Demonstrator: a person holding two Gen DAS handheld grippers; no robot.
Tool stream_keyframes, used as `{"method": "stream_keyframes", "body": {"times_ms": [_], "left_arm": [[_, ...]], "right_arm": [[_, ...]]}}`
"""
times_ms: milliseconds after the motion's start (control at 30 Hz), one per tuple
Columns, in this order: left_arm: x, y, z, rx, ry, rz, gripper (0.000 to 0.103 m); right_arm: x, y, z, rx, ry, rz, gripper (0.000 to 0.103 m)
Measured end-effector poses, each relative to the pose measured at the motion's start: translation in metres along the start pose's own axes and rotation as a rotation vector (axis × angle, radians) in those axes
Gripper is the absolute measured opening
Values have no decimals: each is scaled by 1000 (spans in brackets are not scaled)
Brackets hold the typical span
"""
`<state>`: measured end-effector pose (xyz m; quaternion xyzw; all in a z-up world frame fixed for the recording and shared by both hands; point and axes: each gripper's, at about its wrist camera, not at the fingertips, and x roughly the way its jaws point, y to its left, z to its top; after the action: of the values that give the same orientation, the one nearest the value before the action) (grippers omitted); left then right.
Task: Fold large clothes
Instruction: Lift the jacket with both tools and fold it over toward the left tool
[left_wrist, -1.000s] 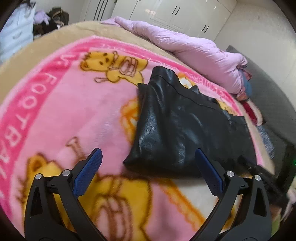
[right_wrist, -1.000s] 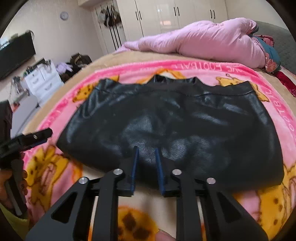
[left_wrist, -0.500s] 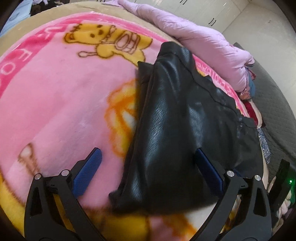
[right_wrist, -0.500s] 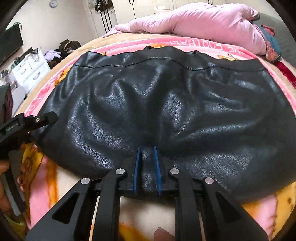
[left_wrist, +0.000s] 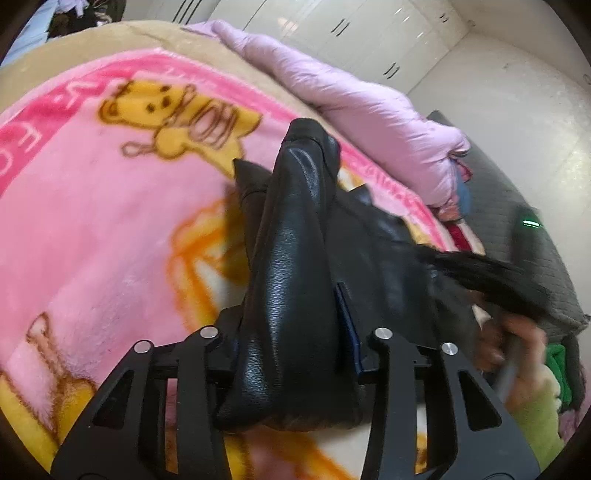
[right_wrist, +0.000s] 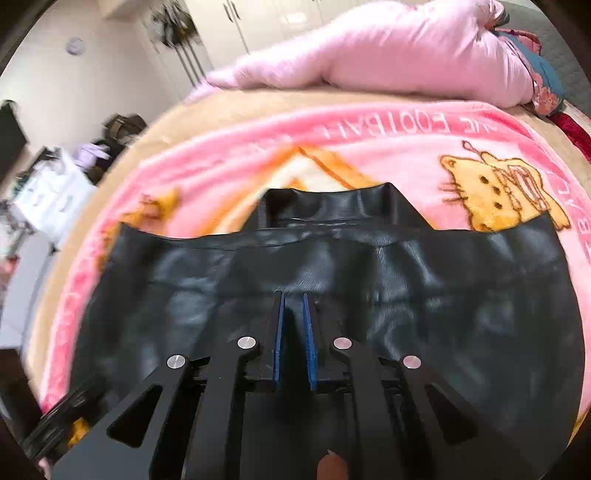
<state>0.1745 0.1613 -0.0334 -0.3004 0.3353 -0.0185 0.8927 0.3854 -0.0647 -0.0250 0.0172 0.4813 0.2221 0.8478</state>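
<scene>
1. Left gripper (left_wrist: 295, 325): jaws have just been closing, a bunched fold of the garment (left_wrist: 291, 295) between them, clamped.
2. Right gripper (right_wrist: 294, 332): pinched tight on the near hem.
3. Garment (right_wrist: 369, 295) lies mid-blanket (right_wrist: 369, 147), its far edge toward the pink duvet (right_wrist: 388, 51).
4. Carry both pinches level toward that far edge; keep the hem taut so the slick fabric doesn't sag.
5. Count: one garment, one blanket, one duvet, two grippers.

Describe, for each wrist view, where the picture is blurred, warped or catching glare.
Left wrist view: the person's hand at lower right is motion-smeared; the glossy black leather garment shows pale sheen; fisheye curves the pink cartoon blanket. Right wrist view: the room at left is blurred; the garment carries soft glare; dark corners frame both views.
</scene>
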Motion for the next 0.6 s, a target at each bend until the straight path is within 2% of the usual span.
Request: {"method": "stream_keyframes", "body": {"times_ms": [67,100,233,300,367,400,467,533,600], "left_arm": [[-4,-8,2,16,-13,-27,28],[-6,-11,2,21,-18,-43,28],[-10,-28,2,66,-40,-68,26],[-13,-33,1,72,-48,-82,26],[-18,-34,2,68,-57,-95,26],[-20,-35,2,69,-62,-101,26],[-22,-40,3,82,-71,-107,26],[-25,-46,2,91,-80,-115,26],[-27,-49,0,98,-85,-121,26]], "right_arm": [[29,-10,-2,45,94,3,6],[41,-15,-6,67,111,11,6],[43,-19,-15,52,83,5,5],[29,-22,-16,60,87,41,5],[6,-28,-20,97,83,105,10],[-15,-25,-27,68,50,137,10],[-52,-12,-50,-42,-7,126,10],[-67,-5,-71,-89,5,149,10],[-63,-7,-93,-95,70,146,10]]}}
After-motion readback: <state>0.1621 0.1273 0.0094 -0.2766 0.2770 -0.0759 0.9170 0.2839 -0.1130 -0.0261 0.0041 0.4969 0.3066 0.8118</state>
